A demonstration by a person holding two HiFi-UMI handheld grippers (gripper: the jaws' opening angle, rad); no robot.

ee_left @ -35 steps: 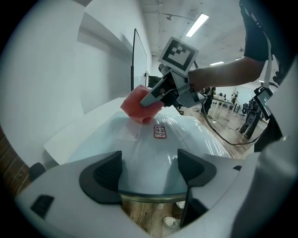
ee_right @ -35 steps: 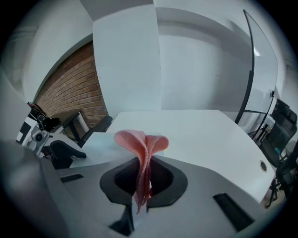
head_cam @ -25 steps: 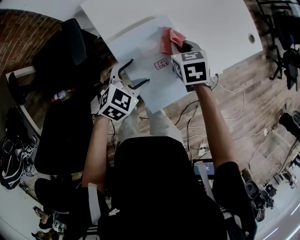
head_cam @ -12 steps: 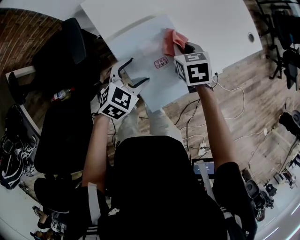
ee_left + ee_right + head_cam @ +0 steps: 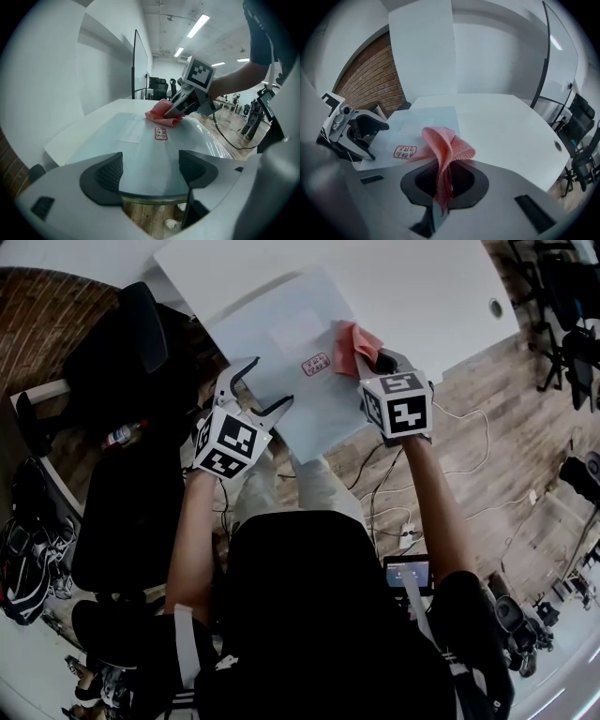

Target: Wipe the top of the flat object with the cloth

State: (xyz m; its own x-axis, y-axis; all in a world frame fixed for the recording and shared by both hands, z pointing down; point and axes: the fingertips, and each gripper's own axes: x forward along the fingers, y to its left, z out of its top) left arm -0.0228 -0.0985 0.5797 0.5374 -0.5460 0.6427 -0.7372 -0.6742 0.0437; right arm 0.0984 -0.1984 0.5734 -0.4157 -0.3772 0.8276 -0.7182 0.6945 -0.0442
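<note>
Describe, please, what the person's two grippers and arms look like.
The left gripper and right gripper both have pale grey bodies and dark ribbed pads on their jaws. Each carries a white cube printed with black square markers. The person wears a black short-sleeved top, so the forearms are uncovered.

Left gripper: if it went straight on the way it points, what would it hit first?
Likely the near edge of the flat sheet, right at its open jaws. If the left gripper rides above it, which I can't judge, the pink cloth comes next.
</note>
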